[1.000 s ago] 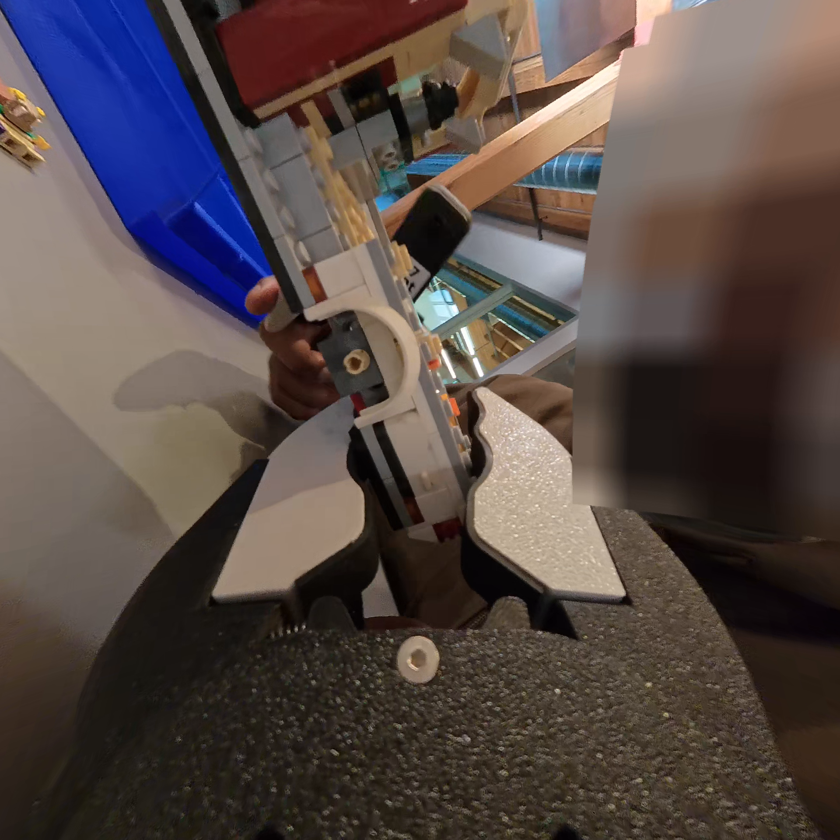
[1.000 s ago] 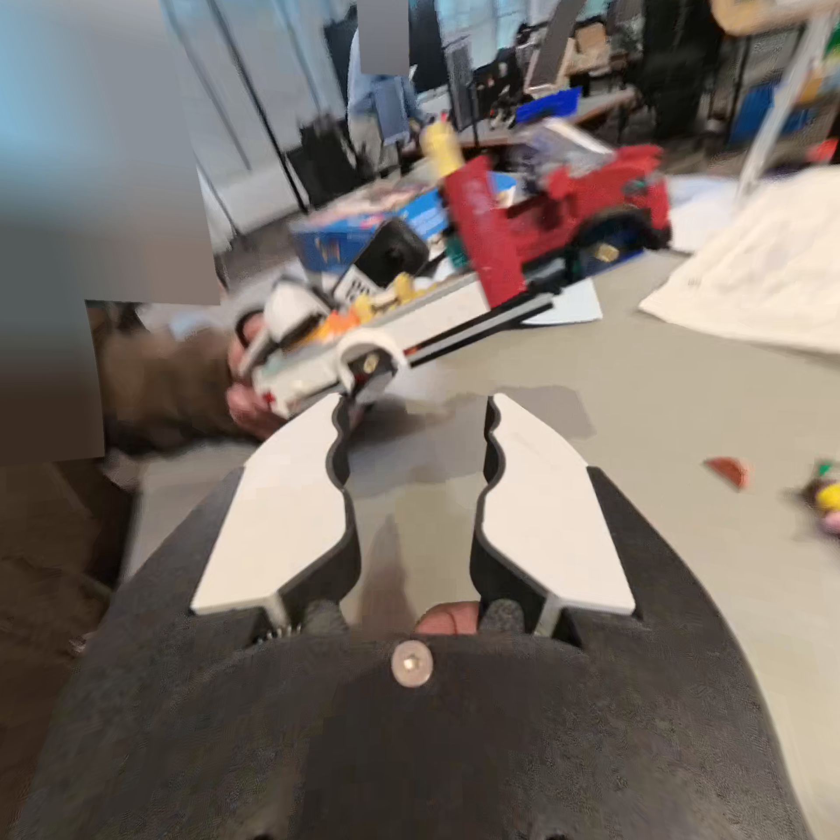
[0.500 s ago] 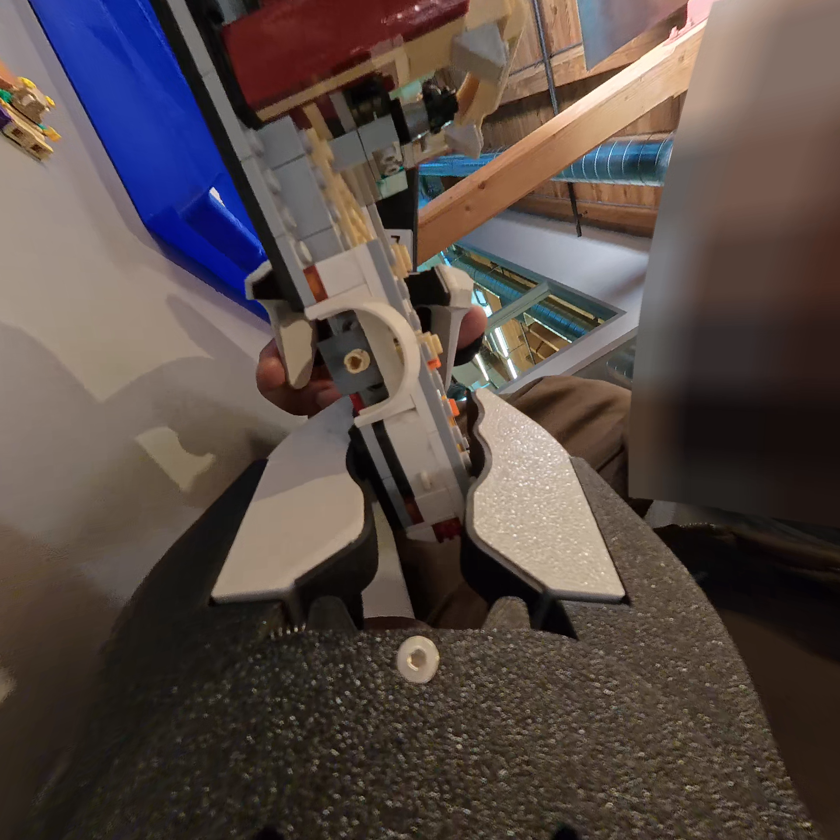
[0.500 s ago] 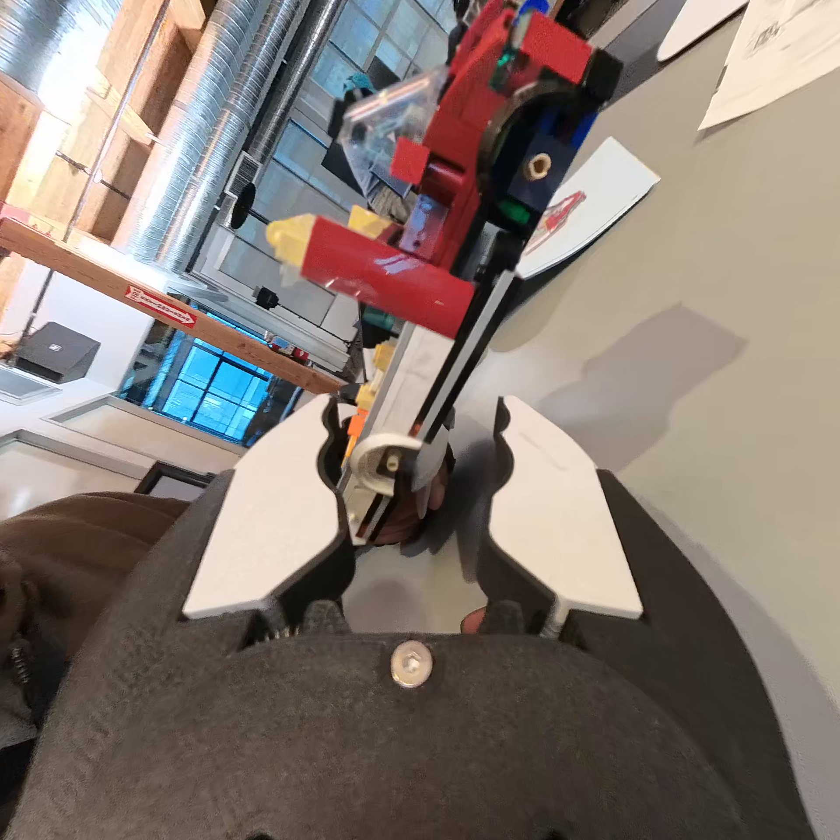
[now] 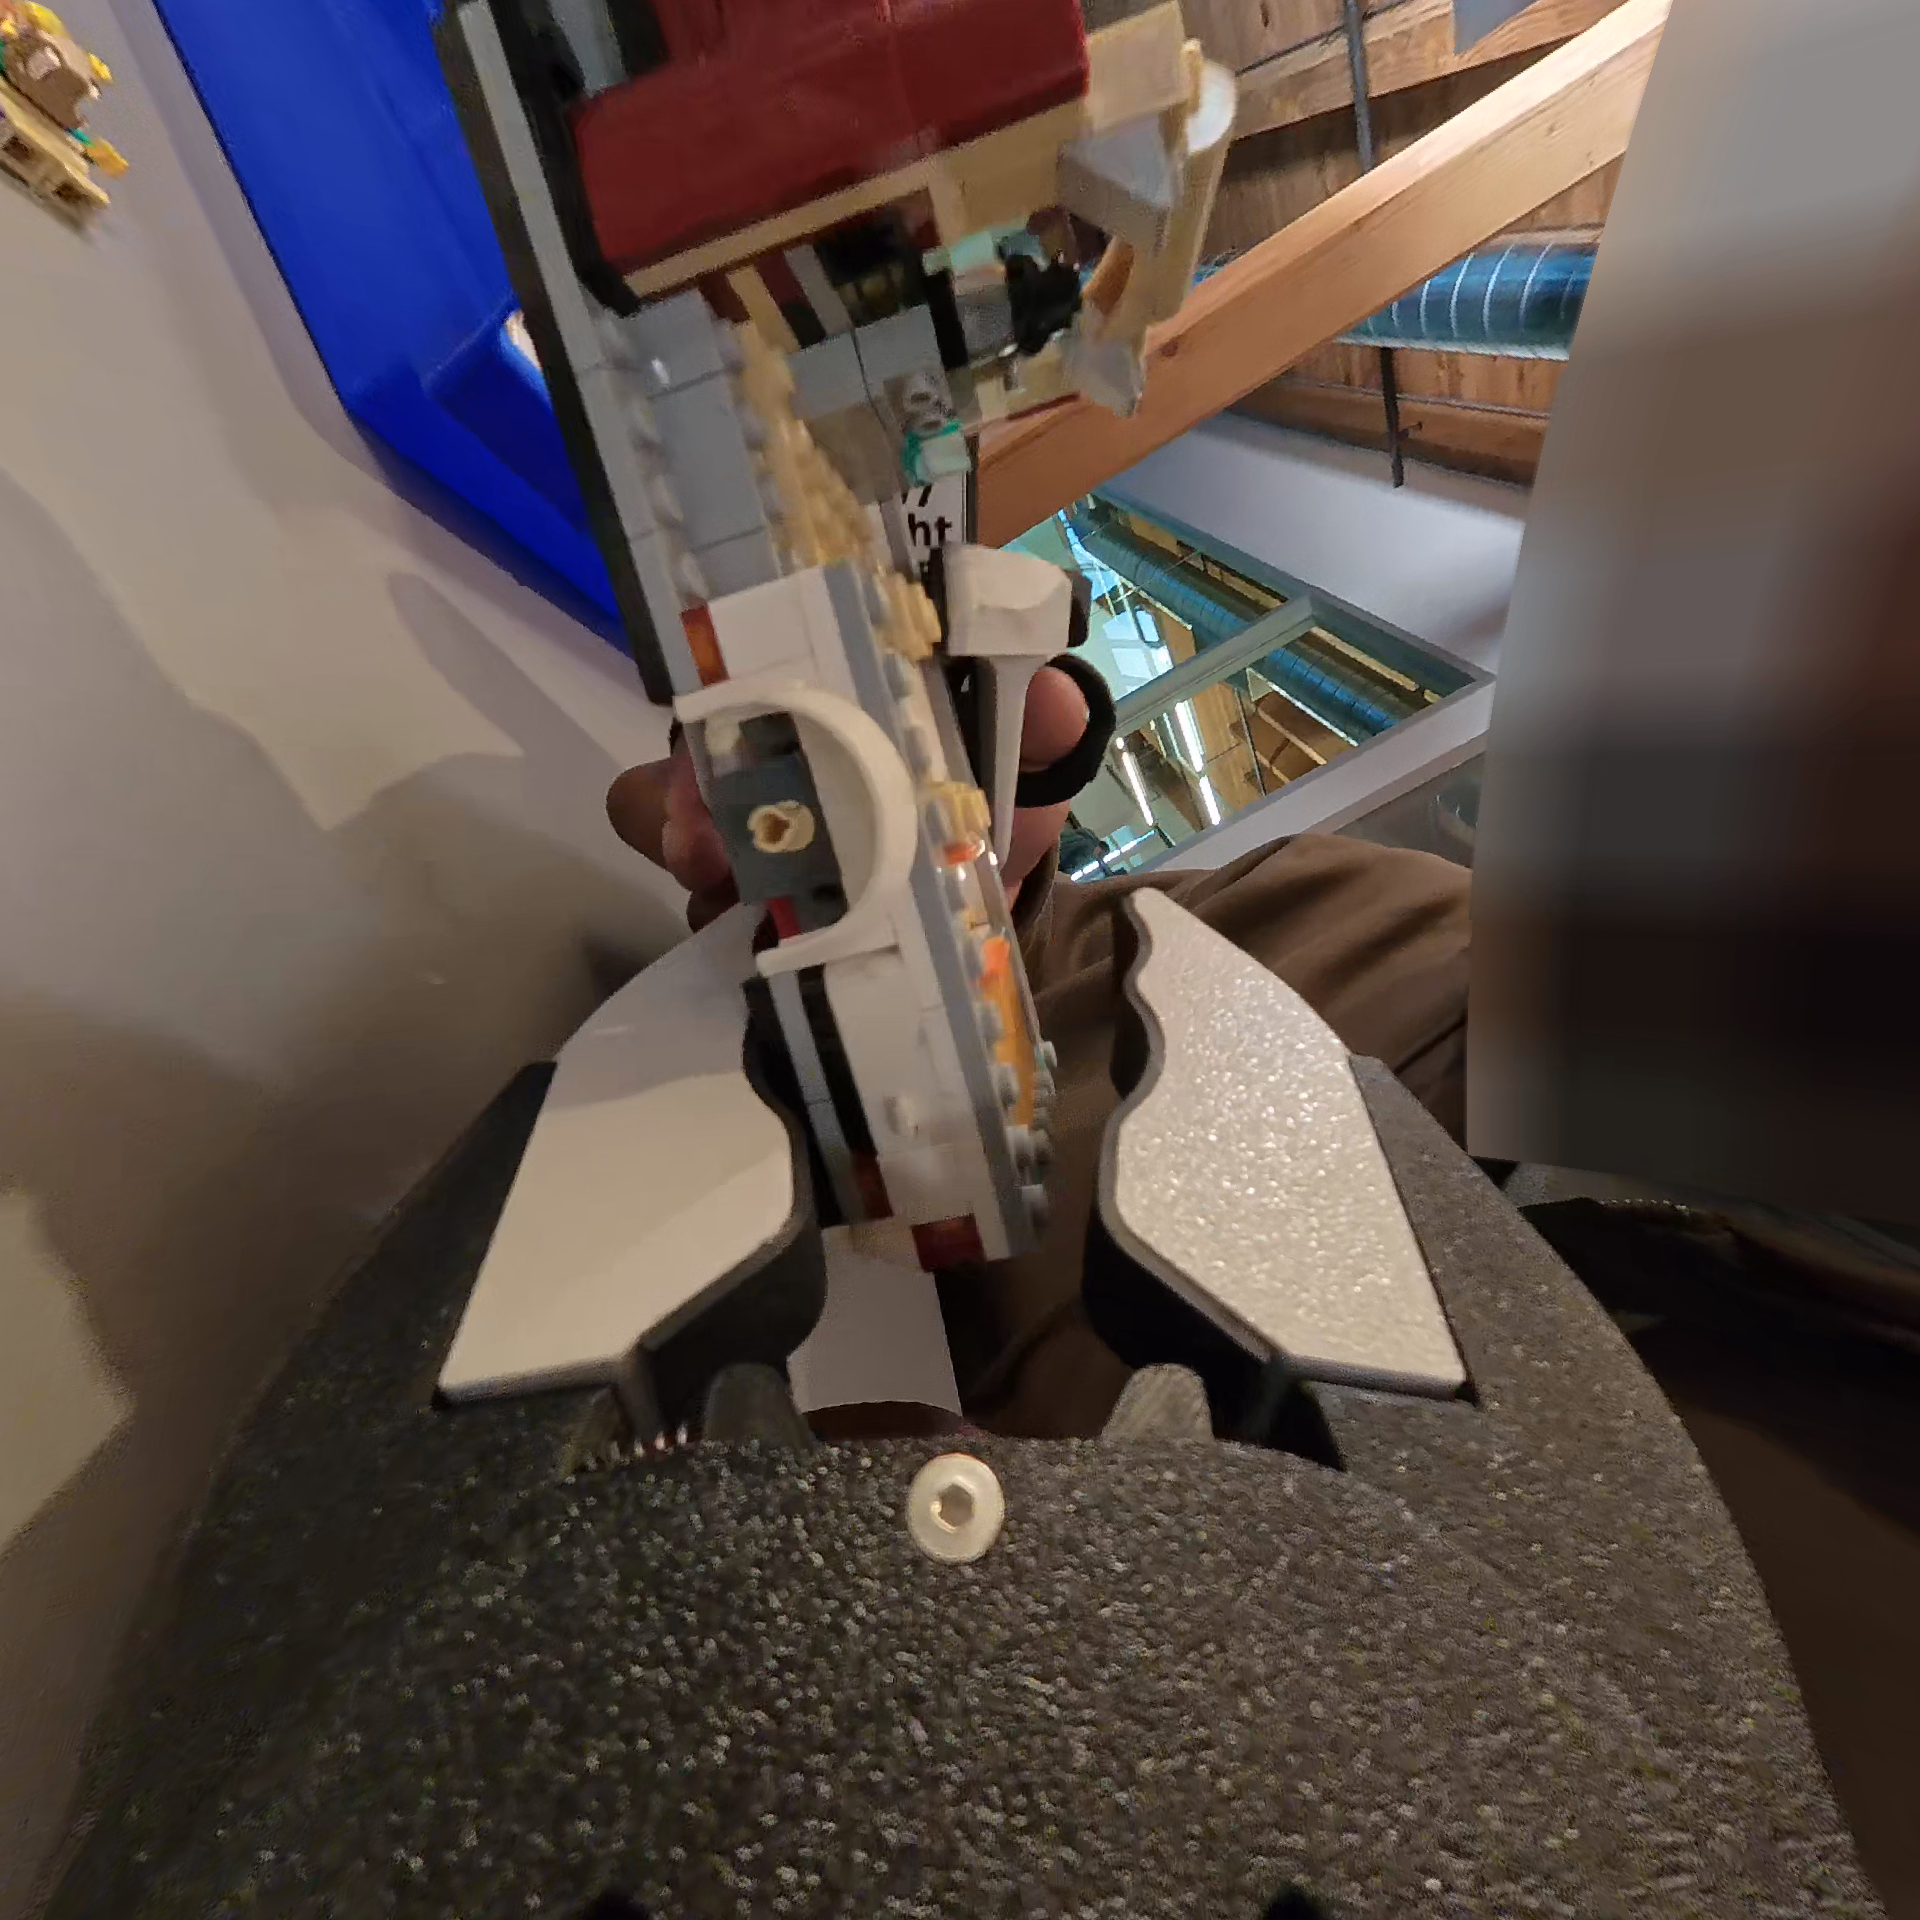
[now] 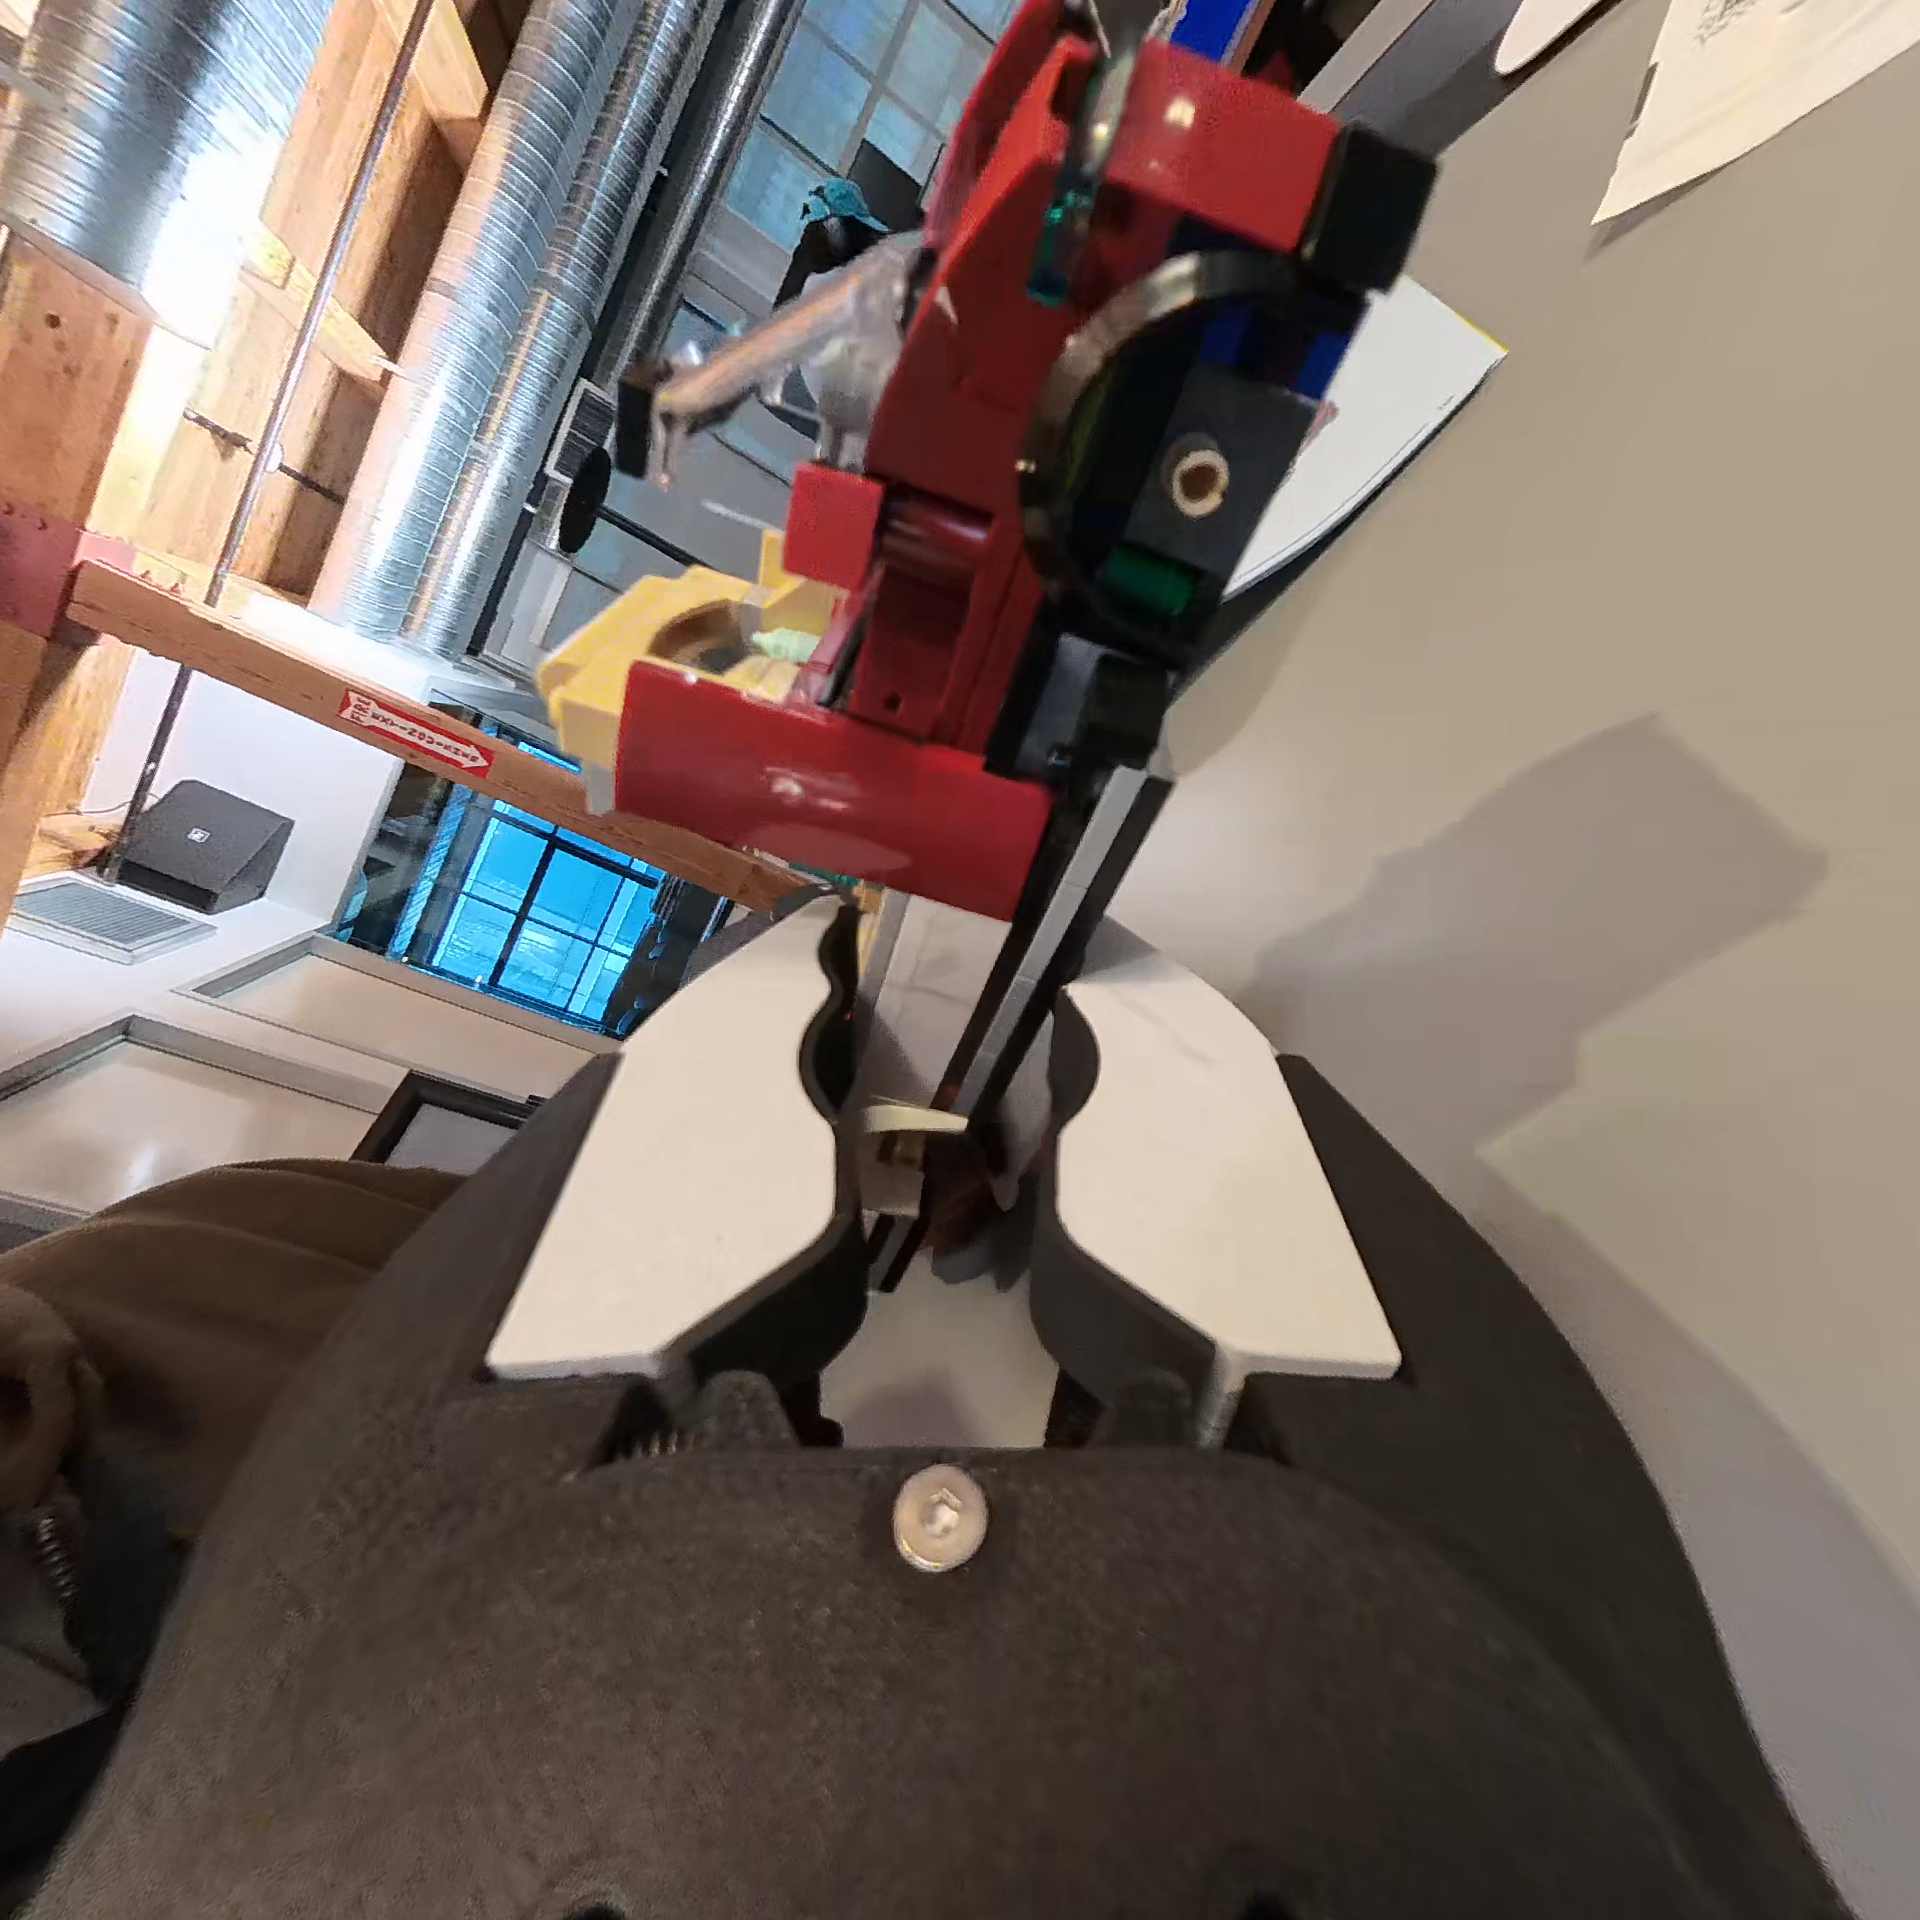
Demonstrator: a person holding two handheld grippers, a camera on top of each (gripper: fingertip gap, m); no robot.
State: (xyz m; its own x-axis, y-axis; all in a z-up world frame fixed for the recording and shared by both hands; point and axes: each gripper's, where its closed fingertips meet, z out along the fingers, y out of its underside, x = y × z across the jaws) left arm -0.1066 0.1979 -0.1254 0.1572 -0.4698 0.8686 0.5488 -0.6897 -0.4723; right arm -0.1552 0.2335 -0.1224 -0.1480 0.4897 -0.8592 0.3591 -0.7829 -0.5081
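The left gripper is released. The toy truck, built of bricks and held up off the desk, stands on edge between its fingers. It lies against the finger at 9 o'clock, with a clear gap to the finger at 3 o'clock.

The right gripper looks clenched on the truck's flat white and grey rear end. The red cab hangs well beyond that grip, towards 12 o'clock.

With only one narrow grip so far from the heavy cab, the truck could swing or slide out. Squeezing harder might pop bricks loose. The loose yellow and clear parts near the cab look likeliest to drop.

How firmly the right fingers press is hard to judge, as the truck hides the inner faces. In the left view, only one white finger of the right gripper shows, at 1 o'clock beside a thumb. The cab end is cut off at the top. A blurred patch covers the 3 o'clock side.
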